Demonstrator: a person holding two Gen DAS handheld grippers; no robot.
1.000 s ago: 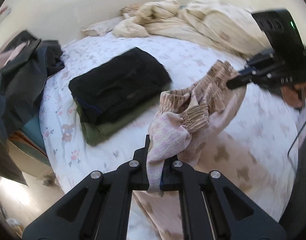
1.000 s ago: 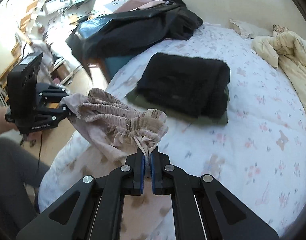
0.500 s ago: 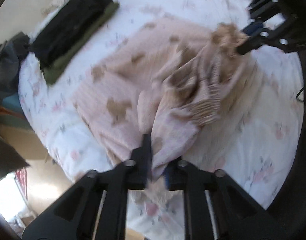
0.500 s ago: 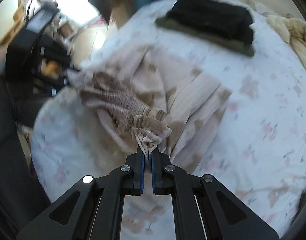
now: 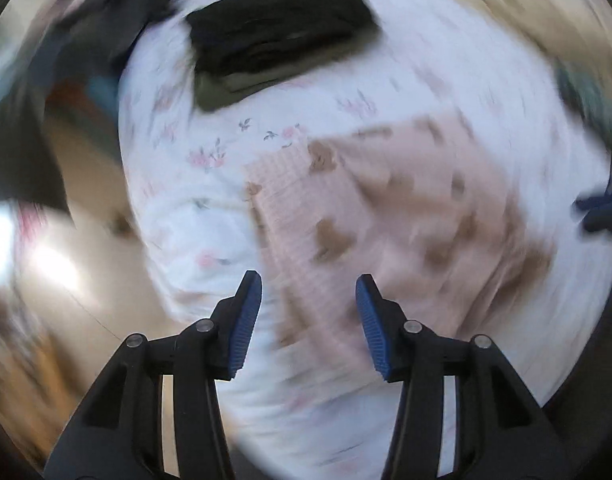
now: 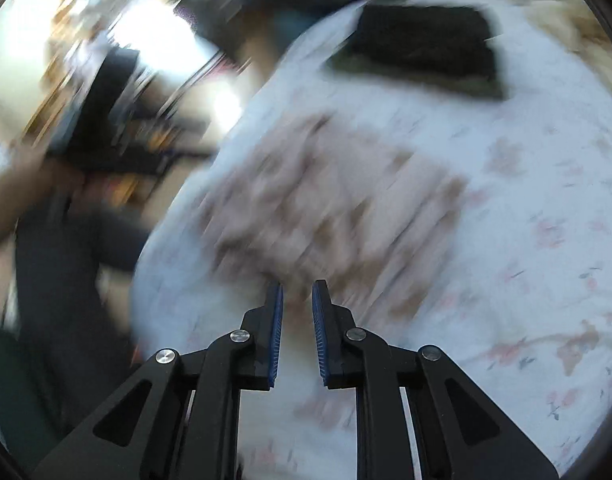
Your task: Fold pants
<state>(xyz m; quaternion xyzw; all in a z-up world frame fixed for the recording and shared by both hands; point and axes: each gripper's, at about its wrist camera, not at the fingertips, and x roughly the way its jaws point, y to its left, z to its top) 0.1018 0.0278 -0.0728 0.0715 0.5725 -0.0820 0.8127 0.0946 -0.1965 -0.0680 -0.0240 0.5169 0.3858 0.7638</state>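
Observation:
The pink pants with brown bear print (image 5: pixel 386 216) lie spread on the white floral bed sheet (image 5: pixel 194 216). They also show, blurred, in the right wrist view (image 6: pixel 330 208). My left gripper (image 5: pixel 308 280) is open wide and empty, above the near edge of the pants. My right gripper (image 6: pixel 297 286) is open a little and empty, just above the near edge of the pants. Both views are motion-blurred.
A folded stack of black and olive garments (image 5: pixel 282 36) lies on the far part of the bed, also in the right wrist view (image 6: pixel 422 44). Dark clothes (image 5: pixel 86 40) hang over the bed's left side. The floor (image 5: pixel 66 280) lies beyond the bed edge.
Both grippers let go of the pants' waistband and opened. The pants dropped from a held bunch to lying flat on the bed. Both grippers are moving fast.

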